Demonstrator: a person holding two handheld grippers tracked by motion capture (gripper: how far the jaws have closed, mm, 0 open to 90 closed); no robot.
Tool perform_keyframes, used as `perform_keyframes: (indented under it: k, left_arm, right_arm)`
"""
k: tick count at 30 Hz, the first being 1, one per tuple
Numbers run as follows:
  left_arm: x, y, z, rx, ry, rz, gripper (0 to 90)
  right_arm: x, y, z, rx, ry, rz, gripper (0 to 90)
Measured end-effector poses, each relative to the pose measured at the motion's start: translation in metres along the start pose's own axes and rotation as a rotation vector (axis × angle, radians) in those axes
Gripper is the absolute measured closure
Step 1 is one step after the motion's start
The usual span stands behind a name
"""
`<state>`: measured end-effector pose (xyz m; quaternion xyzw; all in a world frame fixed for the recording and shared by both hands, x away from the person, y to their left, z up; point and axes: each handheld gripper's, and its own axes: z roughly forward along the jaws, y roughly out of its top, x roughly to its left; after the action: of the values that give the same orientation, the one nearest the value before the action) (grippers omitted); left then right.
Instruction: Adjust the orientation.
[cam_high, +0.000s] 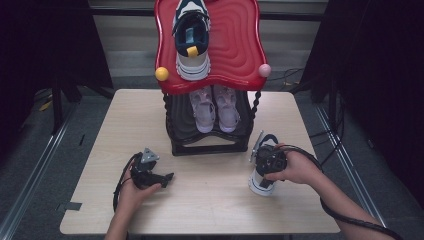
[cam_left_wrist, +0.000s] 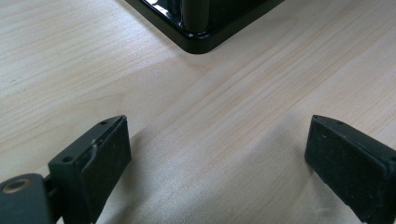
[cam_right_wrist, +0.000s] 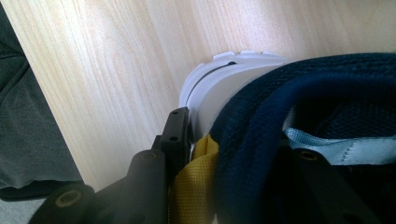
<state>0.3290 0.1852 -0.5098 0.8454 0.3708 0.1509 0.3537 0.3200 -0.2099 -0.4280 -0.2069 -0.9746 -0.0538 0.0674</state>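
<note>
A navy-and-white sneaker (cam_high: 263, 176) is seen at the lower right of the high view, resting on the wooden surface (cam_high: 210, 200) well in front of the shoe rack (cam_high: 210, 145). The right hand-held gripper (cam_high: 266, 161) is clamped on its heel: in the right gripper view one jaw sits outside against the white heel and the yellow pull tab (cam_right_wrist: 196, 186), while the other is tucked inside the dark blue collar (cam_right_wrist: 261, 140). How hard the pads press is hard to tell from that close-up, tbh.

At the lower left of the high view the left hand-held gripper (cam_high: 157, 176) is held low over the surface, jaws wide apart with only bare wood between them; the black base corner of the rack is seen at the top of the left gripper view.

The matching sneaker (cam_high: 191, 40) is parked on the rack's red wavy top (cam_high: 235, 45), upper centre. A pair of pale pink shoes (cam_high: 215, 107) is set on the dark shelf below.
</note>
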Motion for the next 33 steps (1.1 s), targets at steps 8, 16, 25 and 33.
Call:
perform_keyframes:
  k: [8,16,25,33]
  left_arm:
    - [0.0,0.0,0.0,-0.003,-0.006,-0.005,6.5]
    - [0.0,0.0,0.0,-0.003,-0.006,-0.006,6.5]
    - [0.0,0.0,0.0,-0.004,-0.003,-0.003,6.5]
    - [0.0,0.0,0.0,-0.004,-0.002,-0.004,6.4]
  right_arm:
    - [0.0,0.003,0.001,0.021,0.001,-0.002,65.9]
    - [0.002,0.002,0.0,0.018,0.017,0.006,72.5]
    - [0.002,-0.003,-0.02,-0.006,-0.001,-0.015,74.0]
    - [0.011,-0.001,-0.049,0.018,0.004,-0.033,74.0]
